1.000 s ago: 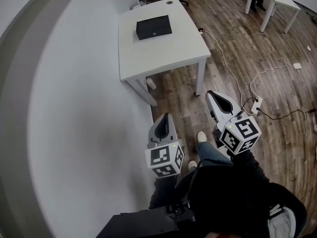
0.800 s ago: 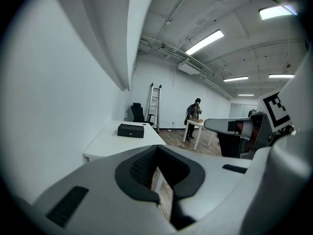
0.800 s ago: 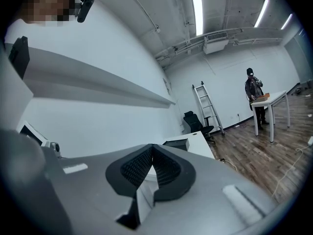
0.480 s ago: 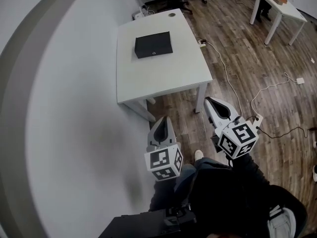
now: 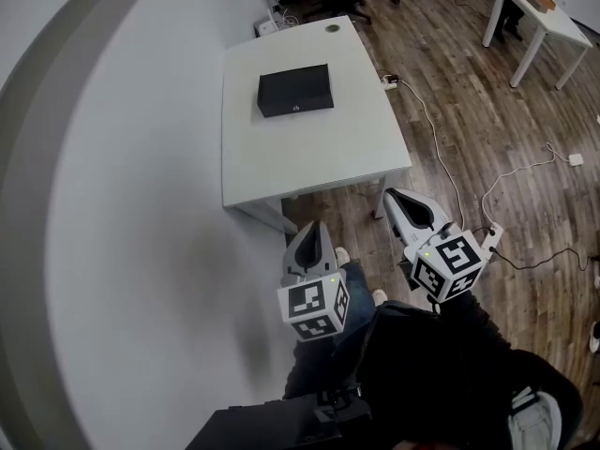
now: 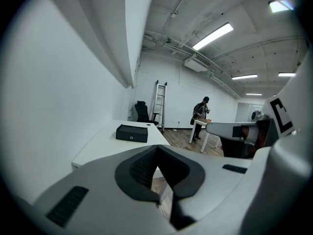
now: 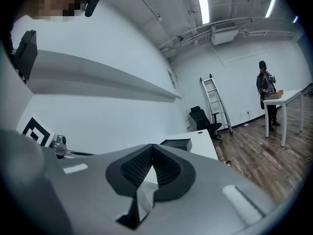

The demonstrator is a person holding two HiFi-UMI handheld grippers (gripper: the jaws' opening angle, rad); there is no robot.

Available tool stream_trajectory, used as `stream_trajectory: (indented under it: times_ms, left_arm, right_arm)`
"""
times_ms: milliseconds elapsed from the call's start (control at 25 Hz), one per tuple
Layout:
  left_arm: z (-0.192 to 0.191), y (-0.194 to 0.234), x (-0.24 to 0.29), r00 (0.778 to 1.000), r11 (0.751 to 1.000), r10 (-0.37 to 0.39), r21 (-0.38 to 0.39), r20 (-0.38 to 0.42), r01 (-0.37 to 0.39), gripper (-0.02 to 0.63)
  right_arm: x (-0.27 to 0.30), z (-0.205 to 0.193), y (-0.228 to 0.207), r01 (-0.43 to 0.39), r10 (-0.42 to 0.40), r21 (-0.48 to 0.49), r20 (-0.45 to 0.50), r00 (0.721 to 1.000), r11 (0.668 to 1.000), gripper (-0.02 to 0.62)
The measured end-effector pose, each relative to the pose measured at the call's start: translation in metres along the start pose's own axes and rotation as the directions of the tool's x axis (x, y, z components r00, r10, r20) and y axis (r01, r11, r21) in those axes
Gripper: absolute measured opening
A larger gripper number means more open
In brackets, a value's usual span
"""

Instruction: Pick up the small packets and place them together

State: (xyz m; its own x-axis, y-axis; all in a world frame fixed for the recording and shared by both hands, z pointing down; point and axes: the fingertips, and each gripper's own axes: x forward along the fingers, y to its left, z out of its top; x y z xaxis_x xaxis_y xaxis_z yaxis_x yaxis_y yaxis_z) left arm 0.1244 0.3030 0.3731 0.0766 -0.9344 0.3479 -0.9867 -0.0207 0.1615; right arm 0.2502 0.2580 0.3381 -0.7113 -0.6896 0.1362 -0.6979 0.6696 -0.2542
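In the lower middle of the head view, the left gripper [image 5: 312, 231] and the right gripper [image 5: 398, 200] sit side by side. Both have their jaws pressed together with nothing in them. Above them in the frame, a white table [image 5: 309, 157] stands on the wood floor [image 5: 469, 111], with a black box [image 5: 295, 90] lying on it near the top.

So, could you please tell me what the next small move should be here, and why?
Probably a step closer to the white table. The left tongs and right tongs are both shut and empty, and appear to be held just short of the table's near edge, above the wooden floor. No small packets are in view; only a black box sits on the table.
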Motion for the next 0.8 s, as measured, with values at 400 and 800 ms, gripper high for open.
stream_trajectory:
  times_ms: [400, 800]
  left_arm:
    - [0.052, 0.051, 0.098, 0.999, 1.0, -0.027, -0.007, 0.023, 0.027, -0.003]
    - [0.088, 0.099, 0.184, 0.996, 0.996, -0.087, 0.01, 0.005, 0.087, -0.003]
  right_arm:
    - [0.104, 0.029, -0.035, 0.018, -0.017, -0.019, 0.008, 1.0, 1.0, 0.0]
    - [0.199, 0.044, -0.064, 0.068, -0.068, -0.016, -0.001, 0.998, 0.998, 0.0]
